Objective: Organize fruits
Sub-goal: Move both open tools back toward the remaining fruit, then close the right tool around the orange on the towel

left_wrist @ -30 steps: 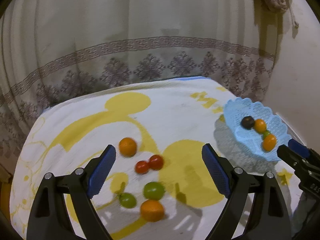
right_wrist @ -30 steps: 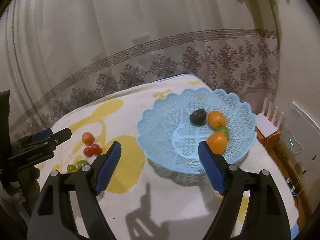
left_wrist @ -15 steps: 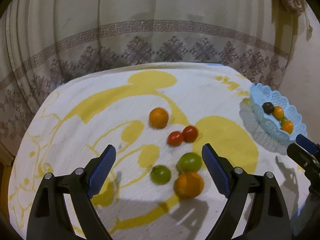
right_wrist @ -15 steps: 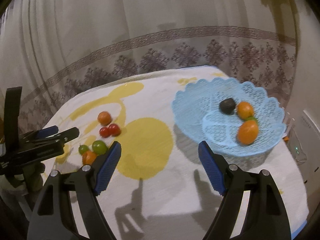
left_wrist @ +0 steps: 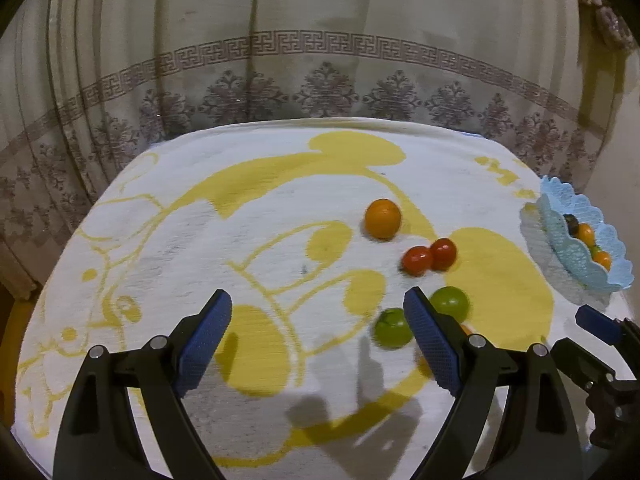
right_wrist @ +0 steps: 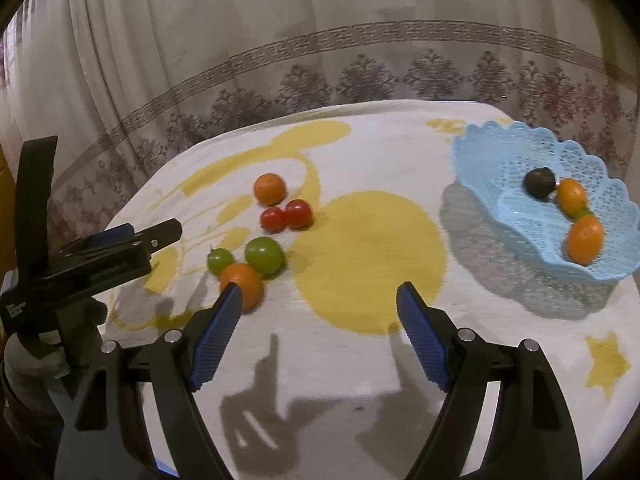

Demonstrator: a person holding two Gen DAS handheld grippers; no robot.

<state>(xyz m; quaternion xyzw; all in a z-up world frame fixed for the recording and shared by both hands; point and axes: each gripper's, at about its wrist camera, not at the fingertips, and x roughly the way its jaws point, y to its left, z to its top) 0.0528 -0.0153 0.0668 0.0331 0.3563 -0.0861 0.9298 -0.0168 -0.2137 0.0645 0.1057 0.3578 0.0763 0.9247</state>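
Both wide-spread and empty, the left tool (left_wrist: 316, 322) has swung leftward off the loose fruit while the right tool (right_wrist: 320, 312) has drifted from the blue basket (right_wrist: 500, 152) toward the near orange (right_wrist: 245, 282).

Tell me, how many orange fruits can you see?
4. Two lie on the cloth: one orange fruit behind the red tomatoes, one by the green fruits. Two sit in the blue basket: and. More could hide there.
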